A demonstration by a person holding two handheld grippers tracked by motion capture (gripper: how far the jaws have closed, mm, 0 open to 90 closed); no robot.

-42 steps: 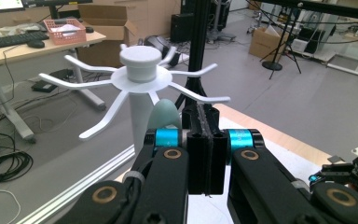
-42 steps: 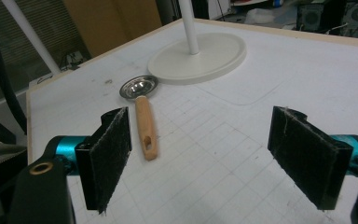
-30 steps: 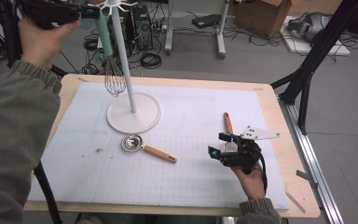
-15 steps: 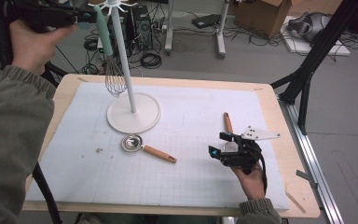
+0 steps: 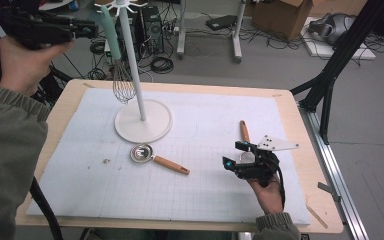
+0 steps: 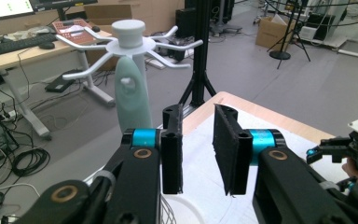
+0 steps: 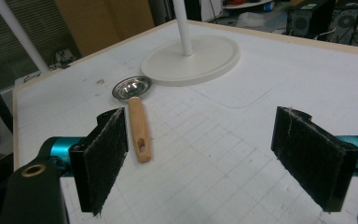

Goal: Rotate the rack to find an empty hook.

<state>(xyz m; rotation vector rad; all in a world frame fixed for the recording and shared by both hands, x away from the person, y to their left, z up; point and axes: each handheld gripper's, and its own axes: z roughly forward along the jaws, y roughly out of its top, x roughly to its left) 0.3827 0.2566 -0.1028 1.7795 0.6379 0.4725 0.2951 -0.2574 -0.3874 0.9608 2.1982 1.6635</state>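
Whisk [image 5: 121, 75] with a pale green moulded handle and a wire balloon head hangs upright from a hook of the white rack [image 5: 141, 112] at the worktop's [image 5: 290, 105] far left. Left tongs [image 6: 198, 149] sit just beside the handle — felt-faced pads have just been opening to a narrow gap, nothing between them. Right tongs [image 7: 214, 156] stand wide apart, empty, near a wooden-handled steel measuring spoon [image 7: 135, 107].

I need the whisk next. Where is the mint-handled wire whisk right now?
In the high view the mint-handled wire whisk hangs at upper left from a hook of the white rack stand, beside its pole.
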